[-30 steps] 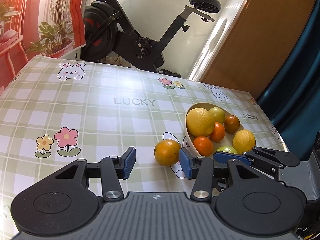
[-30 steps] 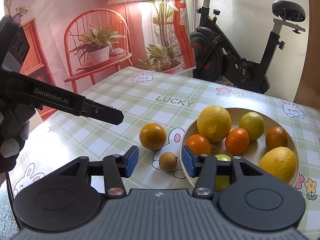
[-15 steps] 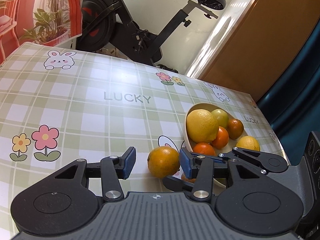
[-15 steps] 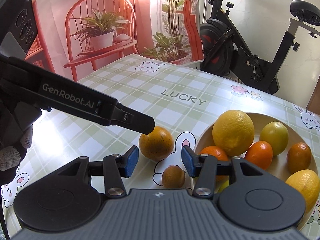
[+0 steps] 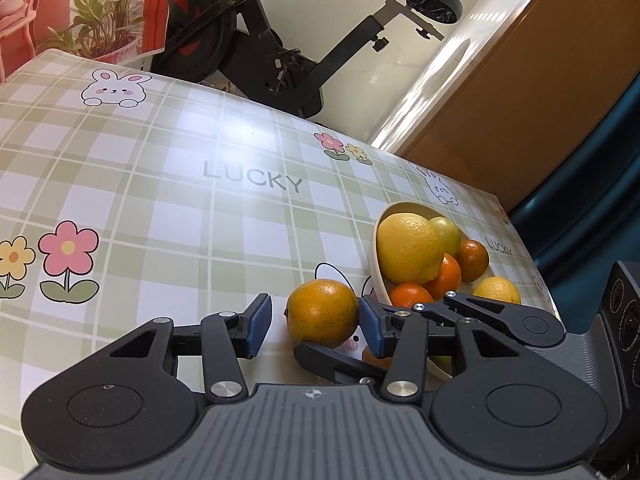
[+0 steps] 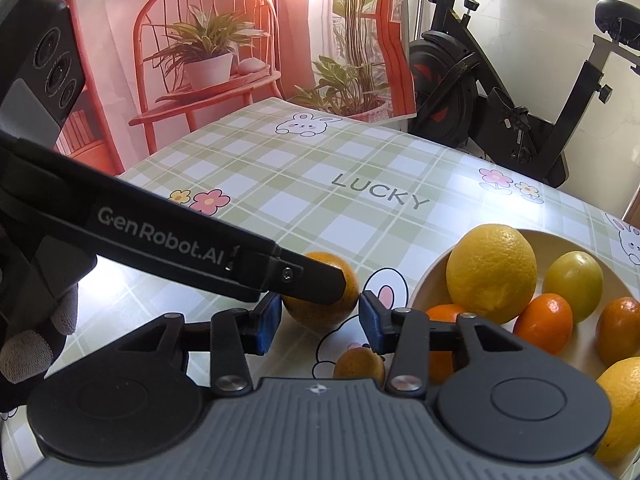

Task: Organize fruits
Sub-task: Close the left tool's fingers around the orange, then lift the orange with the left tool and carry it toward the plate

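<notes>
A round orange (image 5: pixel 322 313) with a pitted, slightly speckled skin sits on the table (image 5: pixel 160 184) just left of a shallow cream bowl (image 6: pixel 432 276), apart from the fruit heaped inside it. In the left wrist view it lies between the blue ribbed pads of the left gripper (image 5: pixel 314 325), its right side against or almost against the right pad while a clear gap separates it from the left pad, so this claw stands open around it without pressing. In the right wrist view the same orange sits just beyond the tips of the right gripper (image 6: pixel 319 321), whose jaws have just been closing; nothing is pinched between them and they remain parted. A small brownish-orange fruit (image 6: pixel 359 364) rests nearer, close under the right gripper's right finger. The bowl holds a large dimpled lemon (image 6: pixel 491 267), a smooth yellow-green fruit (image 6: pixel 574 279), glossy small oranges (image 6: pixel 543 323) and a second lemon (image 6: pixel 622 404) at the near right rim. The table is covered in a shiny green-and-white checked cloth printed with rabbits, flowers and the word "LUCKY". The left gripper's black arm crosses the right wrist view, lettered "GenRobot.AI", held by a gloved hand (image 6: pixel 32 344). A black exercise bike (image 5: pixel 280 40) stands beyond the table's far edge.
</notes>
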A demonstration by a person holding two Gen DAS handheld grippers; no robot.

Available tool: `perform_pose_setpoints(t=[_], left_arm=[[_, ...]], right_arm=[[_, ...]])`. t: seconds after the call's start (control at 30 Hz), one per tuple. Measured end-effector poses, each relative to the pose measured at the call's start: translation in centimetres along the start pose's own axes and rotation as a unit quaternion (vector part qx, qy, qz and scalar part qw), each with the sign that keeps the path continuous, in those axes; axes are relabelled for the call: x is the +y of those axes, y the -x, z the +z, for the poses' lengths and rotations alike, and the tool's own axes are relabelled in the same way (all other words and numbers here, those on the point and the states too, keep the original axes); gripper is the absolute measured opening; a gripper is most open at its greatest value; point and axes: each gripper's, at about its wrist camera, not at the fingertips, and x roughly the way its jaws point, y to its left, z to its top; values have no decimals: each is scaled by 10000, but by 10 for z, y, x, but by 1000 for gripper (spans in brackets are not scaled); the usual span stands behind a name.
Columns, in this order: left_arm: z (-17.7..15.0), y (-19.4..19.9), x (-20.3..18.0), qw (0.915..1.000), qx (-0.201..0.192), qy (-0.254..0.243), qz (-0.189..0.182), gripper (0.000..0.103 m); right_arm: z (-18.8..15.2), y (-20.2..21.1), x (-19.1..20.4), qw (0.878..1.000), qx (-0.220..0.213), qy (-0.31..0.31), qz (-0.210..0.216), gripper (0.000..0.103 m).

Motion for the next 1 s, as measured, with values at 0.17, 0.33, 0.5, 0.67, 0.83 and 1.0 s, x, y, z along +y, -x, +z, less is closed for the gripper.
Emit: perform_pose_setpoints(t=[0.17, 0.33, 0.5, 0.67, 0.83, 1.0], left_arm=[[2, -3, 8, 9996, -24, 197, -192, 47], [0, -2, 3, 9998, -19, 22, -186, 44], [-9, 7, -2, 9999, 26, -136, -95, 44], [-25, 23, -7, 9998, 50, -171, -10, 44], [-41, 36, -16, 9996, 89, -243, 144, 44], [-57, 45, -25, 9991, 210, -267, 236, 45]], right_arm=[[2, -6, -1, 10000, 75, 11, -30, 46], [3, -7, -1, 10000, 90, -12, -21, 46], [1, -2, -1, 9998, 101, -165, 66, 46], [-5, 8, 6, 9994, 122, -245, 201, 46], [-18, 22, 19, 9990, 97, -290, 318, 46], [-30, 33, 27, 9990, 99, -275, 353, 46]])
